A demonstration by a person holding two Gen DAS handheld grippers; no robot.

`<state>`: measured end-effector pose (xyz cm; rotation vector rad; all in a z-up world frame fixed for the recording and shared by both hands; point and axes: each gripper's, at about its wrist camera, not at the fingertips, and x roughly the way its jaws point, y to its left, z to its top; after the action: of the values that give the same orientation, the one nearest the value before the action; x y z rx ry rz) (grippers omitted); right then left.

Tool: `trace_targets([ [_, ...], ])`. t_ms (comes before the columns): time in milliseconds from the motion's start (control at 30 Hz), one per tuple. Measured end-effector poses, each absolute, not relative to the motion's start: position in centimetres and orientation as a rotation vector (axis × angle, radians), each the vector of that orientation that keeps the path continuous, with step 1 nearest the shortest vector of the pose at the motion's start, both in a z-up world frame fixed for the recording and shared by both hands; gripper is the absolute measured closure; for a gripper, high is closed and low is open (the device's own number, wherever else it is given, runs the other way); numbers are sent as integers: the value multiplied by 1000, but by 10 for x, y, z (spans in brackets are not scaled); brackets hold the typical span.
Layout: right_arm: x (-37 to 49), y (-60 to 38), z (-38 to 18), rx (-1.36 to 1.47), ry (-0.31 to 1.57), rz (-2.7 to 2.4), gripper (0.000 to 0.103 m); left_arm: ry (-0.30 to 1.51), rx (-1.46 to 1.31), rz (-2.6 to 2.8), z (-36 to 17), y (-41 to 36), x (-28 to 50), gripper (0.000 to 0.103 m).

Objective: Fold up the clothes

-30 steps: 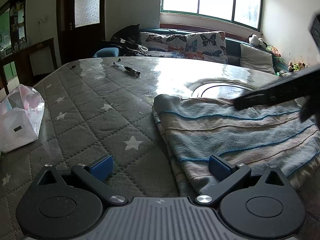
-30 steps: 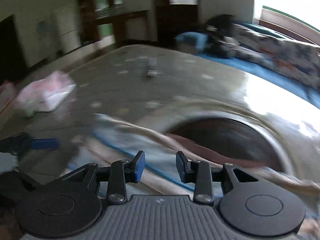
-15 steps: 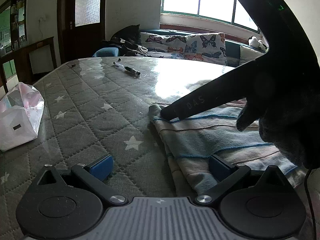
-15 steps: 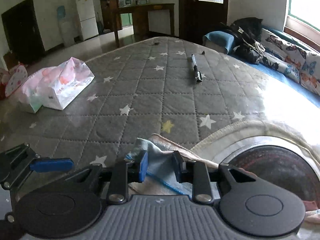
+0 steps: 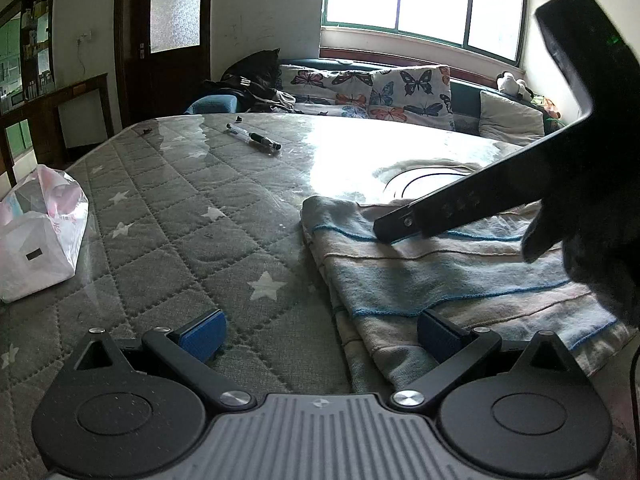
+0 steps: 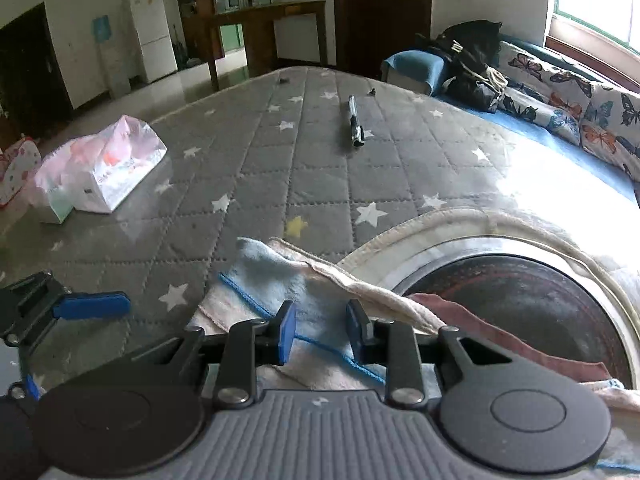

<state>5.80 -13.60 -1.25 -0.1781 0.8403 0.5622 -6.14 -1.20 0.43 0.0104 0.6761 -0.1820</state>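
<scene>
A striped garment (image 5: 440,276), folded into a thick pad, lies on a star-quilted mattress (image 5: 168,216) beside a round basin (image 6: 520,292). The right hand-held gripper (image 6: 320,332) has its blue pads narrowed around a raised fold at the garment's far corner; whether they actually pinch the cloth is hard to tell. The left hand-held gripper (image 5: 320,336) rests with jaws spread wide at the near edge, one pad on the cloth, the other on the mattress. For a clean fold, the right should likely grip every layer before lifting, while the left pins the near edge so the stack does not slide. A pen (image 5: 254,141) and plastic bag (image 5: 38,240) lie well apart.
</scene>
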Motion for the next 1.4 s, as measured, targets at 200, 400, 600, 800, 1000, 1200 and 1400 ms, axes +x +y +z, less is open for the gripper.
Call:
trace_targets([
  [200,32,-157,1,-215,826,564,75,677,11,-182,4,-11,-62,0],
  [400,-15,-165,-12,-301,860,609,74,678,15,-181,5,-11,-61,0],
  [600,-67,-171,-13,-384,809,634,69,679,20,-179,5,-11,-61,0],
  [800,-85,-207,-8,-284,809,566,69,679,23,-179,5,-11,-59,0],
  [1000,-97,-239,-11,-195,862,523,69,680,26,-179,4,-12,-59,0],
  [1200,-99,-261,0,-153,803,433,69,680,28,-178,4,-11,-59,0],
  [1400,-100,-282,-10,-125,844,372,69,680,29,-179,4,-11,-59,0],
])
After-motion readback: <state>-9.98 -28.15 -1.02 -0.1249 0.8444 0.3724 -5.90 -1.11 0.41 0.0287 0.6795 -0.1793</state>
